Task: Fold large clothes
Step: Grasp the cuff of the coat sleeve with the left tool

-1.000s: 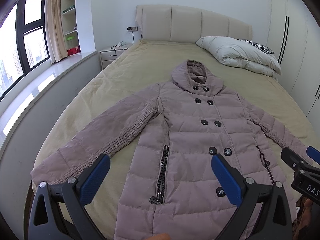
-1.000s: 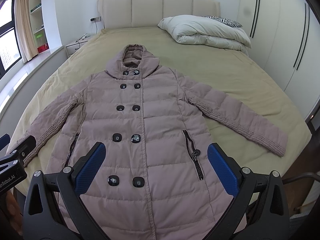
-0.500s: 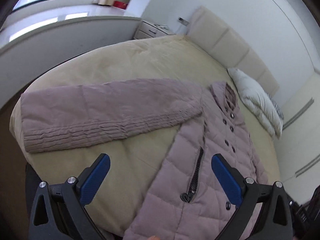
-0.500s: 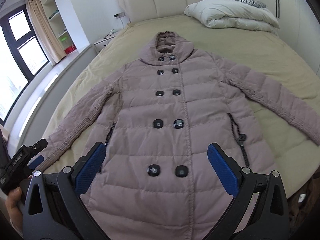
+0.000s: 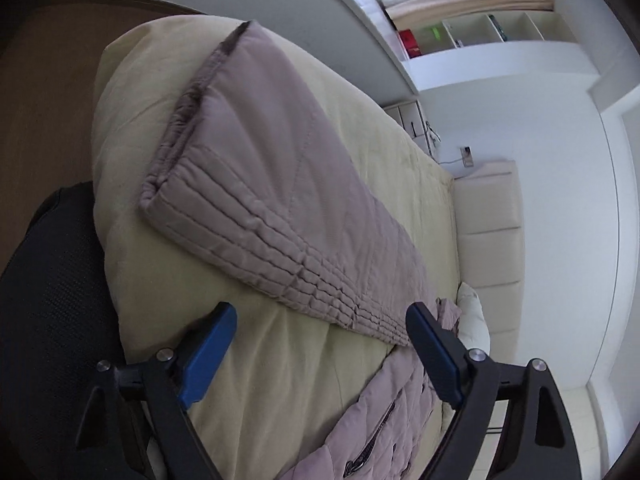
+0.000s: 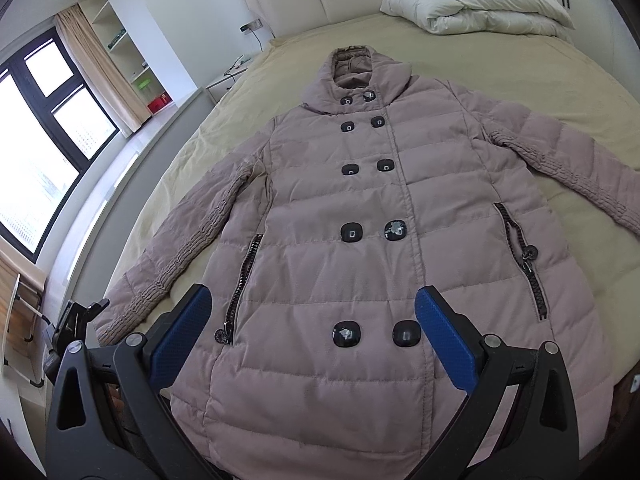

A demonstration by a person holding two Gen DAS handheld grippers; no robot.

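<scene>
Blue pads on the left gripper (image 5: 320,354), just closing a bit with nothing between, and the right gripper (image 6: 312,332) stand wide apart over the pink puffy coat (image 6: 360,240), spread flat on the yellow bed (image 6: 520,76)

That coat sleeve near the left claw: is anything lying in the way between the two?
Nothing visible. Only bare bedspread lies between the left claw and the sleeve. Its jaws, just narrowed a little, stand open with nothing between them. The sleeve lies flat with nothing on it.
</scene>
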